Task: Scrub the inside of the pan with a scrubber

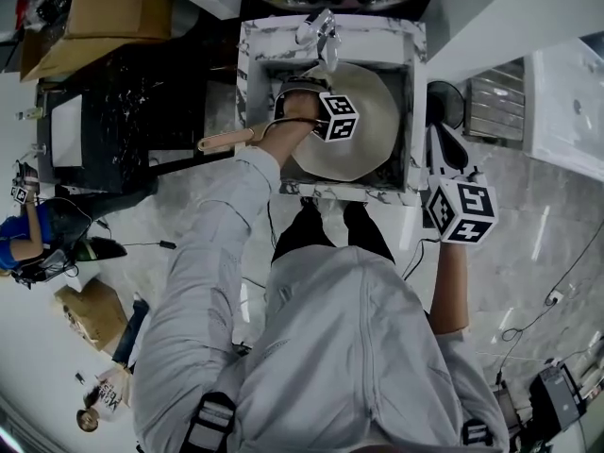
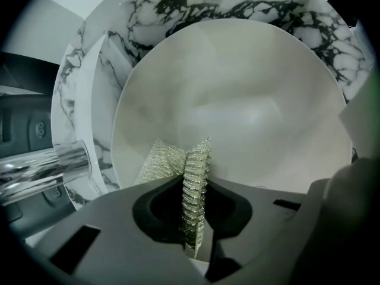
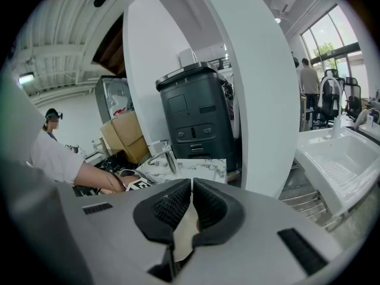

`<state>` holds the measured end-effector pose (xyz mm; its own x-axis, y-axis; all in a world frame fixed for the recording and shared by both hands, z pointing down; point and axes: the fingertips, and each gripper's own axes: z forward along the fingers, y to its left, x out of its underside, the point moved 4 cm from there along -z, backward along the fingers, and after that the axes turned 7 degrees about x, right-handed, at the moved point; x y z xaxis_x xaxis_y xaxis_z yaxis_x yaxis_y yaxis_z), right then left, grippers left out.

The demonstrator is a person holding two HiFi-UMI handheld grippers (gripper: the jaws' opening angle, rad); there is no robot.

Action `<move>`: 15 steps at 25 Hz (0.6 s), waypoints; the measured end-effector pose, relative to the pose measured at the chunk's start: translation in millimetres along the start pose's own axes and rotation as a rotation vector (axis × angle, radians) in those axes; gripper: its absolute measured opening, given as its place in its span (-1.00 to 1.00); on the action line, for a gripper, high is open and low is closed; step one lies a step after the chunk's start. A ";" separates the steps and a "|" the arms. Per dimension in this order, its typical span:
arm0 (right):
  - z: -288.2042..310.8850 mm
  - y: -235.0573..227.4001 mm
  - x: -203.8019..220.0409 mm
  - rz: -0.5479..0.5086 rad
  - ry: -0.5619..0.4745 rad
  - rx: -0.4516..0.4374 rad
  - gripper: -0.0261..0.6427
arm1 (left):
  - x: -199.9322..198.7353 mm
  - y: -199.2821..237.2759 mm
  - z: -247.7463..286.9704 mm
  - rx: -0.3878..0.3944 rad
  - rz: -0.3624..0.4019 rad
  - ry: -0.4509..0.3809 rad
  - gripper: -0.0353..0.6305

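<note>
- The left gripper [image 2: 194, 230] pinched a mesh scrubber [image 2: 196, 165] inside the pan [image 2: 249, 100], which sat in the marble sink [image 2: 178, 5].
- A faucet [image 2: 44, 168] crowded the pan's nine o'clock.
- The right gripper [image 3: 191, 209], jaws together and empty, hung at the sink's four o'clock.

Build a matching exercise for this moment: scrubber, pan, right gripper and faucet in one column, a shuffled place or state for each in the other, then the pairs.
1. scrubber
2. pan
3. right gripper
4. faucet

A. jaws together, empty, off to the side of the sink
B. clamped in the left gripper
C. chrome, at the sink's rim
D. lying in the marble sink

Pairs: 1-B, 2-D, 3-A, 4-C
</note>
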<state>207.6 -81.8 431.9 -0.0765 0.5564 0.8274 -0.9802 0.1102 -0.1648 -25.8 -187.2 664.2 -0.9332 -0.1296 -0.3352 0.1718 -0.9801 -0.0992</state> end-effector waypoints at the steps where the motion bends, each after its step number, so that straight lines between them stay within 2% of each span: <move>1: 1.1 0.0 0.2 -0.006 0.000 -0.005 -0.80 | -3.0 2.0 0.3 -0.003 -0.008 -0.009 -0.70; 8: 7.4 0.2 2.8 -0.015 0.003 -0.034 -0.80 | -28.4 16.2 2.5 -0.003 -0.115 -0.111 -0.70; 15: 14.7 -11.2 4.5 0.000 0.013 -0.012 -0.80 | -49.1 21.4 10.3 -0.022 -0.191 -0.203 -0.70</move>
<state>215.6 -92.6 445.3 -0.0738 0.5671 0.8204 -0.9778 0.1205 -0.1712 20.5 -203.3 688.2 -0.9931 0.0277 -0.1141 -0.0087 -0.9865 -0.1635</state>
